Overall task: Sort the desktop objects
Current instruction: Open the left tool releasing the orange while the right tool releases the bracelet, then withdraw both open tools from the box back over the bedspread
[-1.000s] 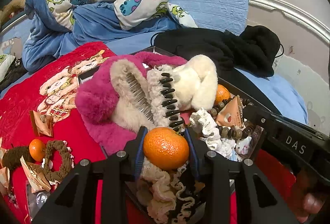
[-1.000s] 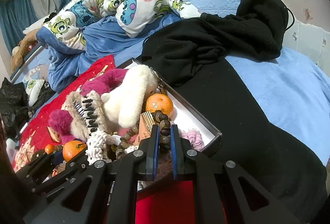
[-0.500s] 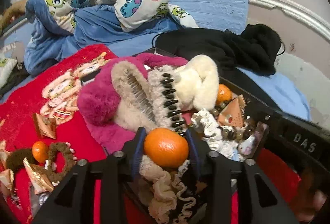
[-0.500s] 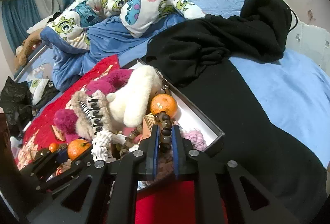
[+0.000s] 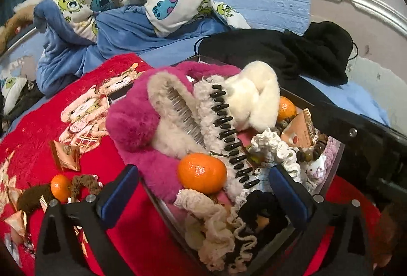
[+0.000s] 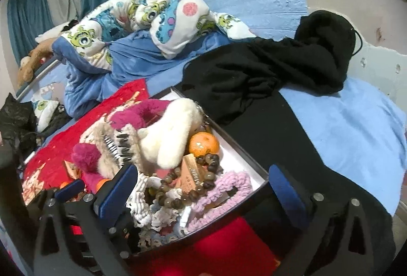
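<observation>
A dark box [image 5: 337, 164] on the red blanket is heaped with fluffy hair claws, scrunchies and beads. An orange tangerine [image 5: 202, 173] lies on the pink fluffy claw [image 5: 132, 123] in the box, free between the fingers of my open left gripper [image 5: 203, 192]. My right gripper [image 6: 202, 189] is open and empty over the box's near corner [image 6: 254, 169], above a brown bead bracelet [image 6: 203, 174] and a pale purple scrunchie [image 6: 229, 187]. A second tangerine [image 6: 203, 143] lies in the box by the cream fluffy claw [image 6: 173, 133].
On the red blanket [image 5: 38, 123] left of the box lie a small tangerine [image 5: 59, 187], a brown scrunchie [image 5: 84, 183] and orange snack packets [image 5: 66, 155]. A black garment [image 6: 267, 70] and a blue patterned duvet [image 6: 142, 29] lie behind the box.
The left gripper opened and let go of the tangerine, which now rests on the pile in the box. The right gripper opened from shut and let the bead bracelet drop into the box.
</observation>
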The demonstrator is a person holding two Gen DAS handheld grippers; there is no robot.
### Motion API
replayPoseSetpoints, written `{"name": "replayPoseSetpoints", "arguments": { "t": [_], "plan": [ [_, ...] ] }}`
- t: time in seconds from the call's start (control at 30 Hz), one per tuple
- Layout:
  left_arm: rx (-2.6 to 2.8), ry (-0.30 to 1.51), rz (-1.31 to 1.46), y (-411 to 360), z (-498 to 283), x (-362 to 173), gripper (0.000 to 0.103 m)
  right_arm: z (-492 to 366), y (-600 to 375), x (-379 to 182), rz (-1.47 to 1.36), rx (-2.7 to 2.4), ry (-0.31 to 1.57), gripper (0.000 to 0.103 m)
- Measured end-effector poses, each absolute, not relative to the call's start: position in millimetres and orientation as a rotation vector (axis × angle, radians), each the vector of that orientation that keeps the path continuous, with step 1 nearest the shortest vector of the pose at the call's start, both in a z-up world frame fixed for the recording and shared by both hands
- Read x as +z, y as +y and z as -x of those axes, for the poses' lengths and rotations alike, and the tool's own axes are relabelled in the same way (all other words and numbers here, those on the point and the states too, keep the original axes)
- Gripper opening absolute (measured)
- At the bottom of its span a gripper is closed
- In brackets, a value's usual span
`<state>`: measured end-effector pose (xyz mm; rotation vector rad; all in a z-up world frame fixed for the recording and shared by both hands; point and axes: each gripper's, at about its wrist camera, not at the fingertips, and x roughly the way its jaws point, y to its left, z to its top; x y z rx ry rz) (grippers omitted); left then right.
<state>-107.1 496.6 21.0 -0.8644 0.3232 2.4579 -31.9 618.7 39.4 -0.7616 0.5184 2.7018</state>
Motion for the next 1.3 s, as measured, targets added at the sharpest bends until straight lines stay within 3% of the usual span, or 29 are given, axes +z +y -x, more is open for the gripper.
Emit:
{"name": "replayPoseSetpoints", "arguments": {
  "t": [0.6, 1.3],
  "plan": [
    [2.472, 0.358, 0.79, 490.9, 88.6, 30.1, 0.102, 21.0, 621.5, 50.6, 0.724, 2.719, 0.535, 0.103],
    [2.72, 0.141, 0.674, 383.2, 38.9, 91.5, 0.102, -2.9, 545.8, 89.1, 0.612, 2.971, 0.464, 0.103]
  ]
}}
